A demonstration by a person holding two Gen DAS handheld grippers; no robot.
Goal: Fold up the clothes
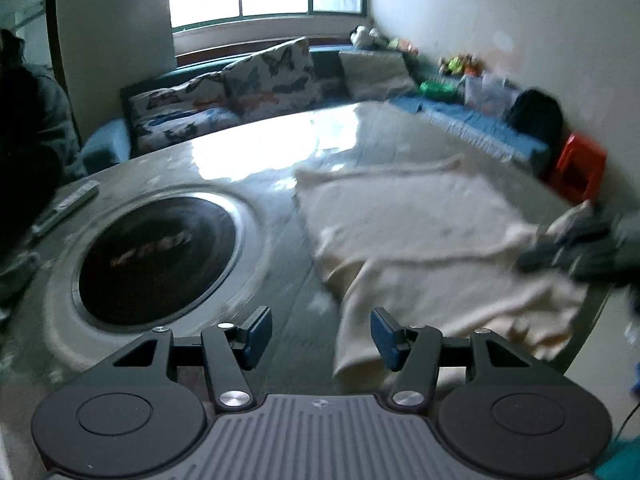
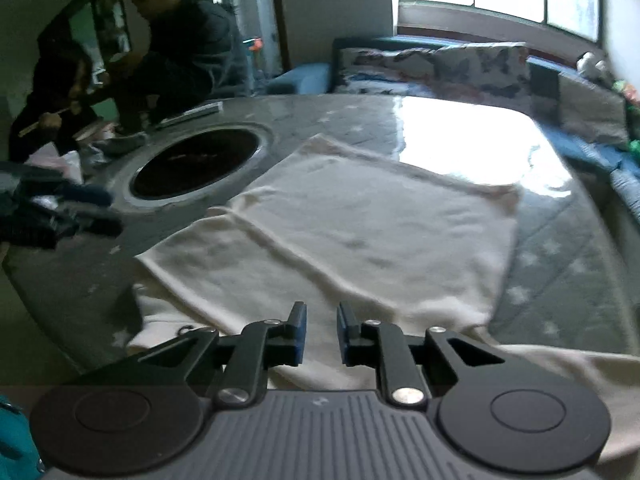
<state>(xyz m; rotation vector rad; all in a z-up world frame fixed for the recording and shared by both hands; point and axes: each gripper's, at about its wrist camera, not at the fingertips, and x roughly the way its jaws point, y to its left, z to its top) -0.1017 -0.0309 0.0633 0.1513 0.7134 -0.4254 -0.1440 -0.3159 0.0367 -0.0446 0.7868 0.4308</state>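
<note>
A cream garment [image 1: 420,232] lies spread on the round grey table [image 1: 280,184], with a folded-over part near the front edge. My left gripper [image 1: 320,336] is wide open and empty, just left of the garment's near corner. In the right wrist view the garment [image 2: 360,224] lies flat ahead. My right gripper [image 2: 322,334] is open with a narrow gap, empty, low over the garment's near edge. The right gripper also shows blurred at the right edge of the left wrist view [image 1: 568,248]. The left gripper shows blurred at the left of the right wrist view [image 2: 72,212].
A round black cooktop with a metal rim [image 1: 160,252] is set into the table left of the garment. A remote [image 1: 68,208] lies at the far left. Two people [image 2: 168,40] sit at the table's far side. A sofa with cushions [image 1: 240,92] and a red stool [image 1: 580,168] stand beyond.
</note>
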